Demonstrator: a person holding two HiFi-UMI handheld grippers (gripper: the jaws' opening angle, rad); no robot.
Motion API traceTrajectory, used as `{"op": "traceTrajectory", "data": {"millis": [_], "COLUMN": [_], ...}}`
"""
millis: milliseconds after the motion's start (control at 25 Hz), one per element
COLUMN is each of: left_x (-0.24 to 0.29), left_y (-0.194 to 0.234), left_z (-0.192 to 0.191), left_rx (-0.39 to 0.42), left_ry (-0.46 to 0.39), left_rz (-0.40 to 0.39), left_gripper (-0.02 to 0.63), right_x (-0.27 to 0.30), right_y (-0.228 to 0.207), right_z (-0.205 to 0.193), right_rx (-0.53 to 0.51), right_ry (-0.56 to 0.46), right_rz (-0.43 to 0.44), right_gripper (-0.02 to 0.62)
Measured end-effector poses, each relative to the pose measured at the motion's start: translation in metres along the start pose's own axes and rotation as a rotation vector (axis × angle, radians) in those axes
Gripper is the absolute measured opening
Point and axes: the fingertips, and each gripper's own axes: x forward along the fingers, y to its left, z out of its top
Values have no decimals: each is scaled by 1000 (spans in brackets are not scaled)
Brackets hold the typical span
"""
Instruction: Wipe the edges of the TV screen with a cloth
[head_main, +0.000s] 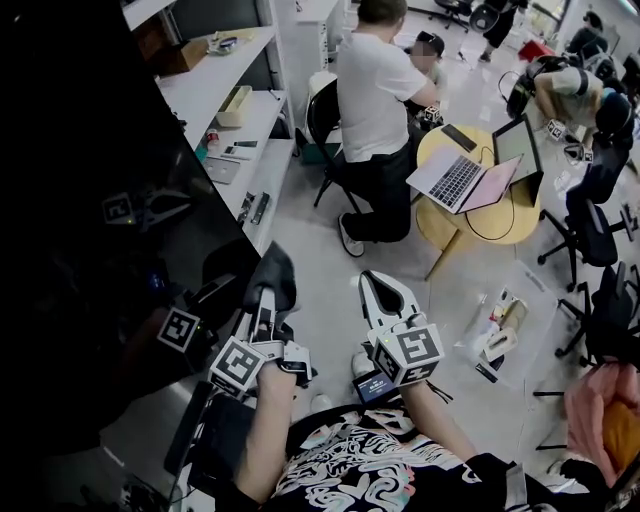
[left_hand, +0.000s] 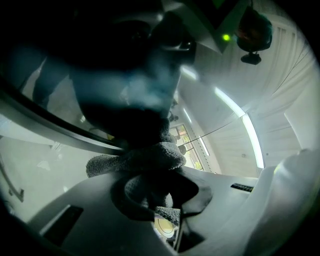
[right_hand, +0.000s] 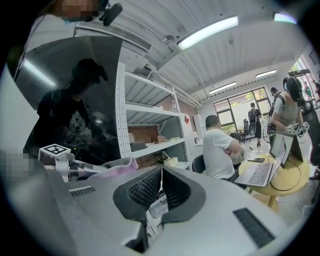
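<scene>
The left claw (head_main: 263, 305) is clamped on the cloth (head_main: 272, 272), a dark grey, nubbly towelling rag. It is bunched into thick folds, with a rolled lump bulging past the claw tips and a loose corner hanging inside the jaws. In the head view the cloth stands up at the near right corner of the TV screen (head_main: 90, 230), a big, glossy black panel filling the left of the scene. In the left gripper view the wad meets the screen's thin dark frame, though I cannot tell how firmly it presses.

The right claw (head_main: 378, 285) hangs just right of the left one over the pale floor, its ribbed jaws drawn together with nothing between them. Farther right, a person in a white shirt (head_main: 375, 80) sits beside a round yellow bench (head_main: 450, 235) carrying an open laptop (head_main: 465, 180).
</scene>
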Motion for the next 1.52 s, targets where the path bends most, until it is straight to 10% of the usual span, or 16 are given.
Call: {"op": "traceTrajectory", "data": {"millis": [1200, 1520], "left_x": [109, 92], "left_y": [-74, -53], "left_z": [-72, -77], "left_rx": [-89, 42], "left_ry": [-23, -16], "left_rz": [-167, -65], "left_gripper": [71, 71], "right_x": [16, 19], "right_y": [-121, -114], "right_z": [29, 29], "right_rx": [-65, -69], "right_ry": [-21, -22], "right_rz": [49, 109], "right_gripper": [28, 28]}}
